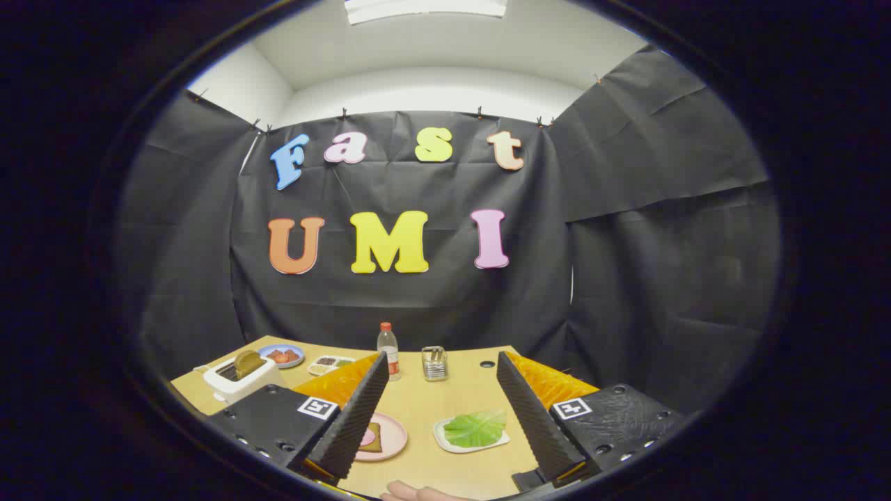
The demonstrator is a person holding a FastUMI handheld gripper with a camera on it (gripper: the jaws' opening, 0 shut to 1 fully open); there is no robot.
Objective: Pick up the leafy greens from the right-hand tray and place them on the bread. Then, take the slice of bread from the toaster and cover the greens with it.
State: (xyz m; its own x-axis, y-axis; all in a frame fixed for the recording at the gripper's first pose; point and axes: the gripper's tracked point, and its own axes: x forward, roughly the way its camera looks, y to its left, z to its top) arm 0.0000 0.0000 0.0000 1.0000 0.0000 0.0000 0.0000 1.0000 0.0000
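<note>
Gripper (442,410) hovers wide open, empty, above the tabletop (431,400); best lower it straight over the leafy greens (475,428) on their white tray (445,443), pinching the leaf's middle.

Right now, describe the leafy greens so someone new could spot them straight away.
On the wooden table, look between the open gripper fingers, closer to the right one. A white tray lies there beside the pink plate with bread. The leafy greens on it are the only bright green thing.

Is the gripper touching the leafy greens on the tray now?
Apart. In the gripper view the open gripper is above the table; the leafy greens lie untouched on their white tray between the fingers.
</note>
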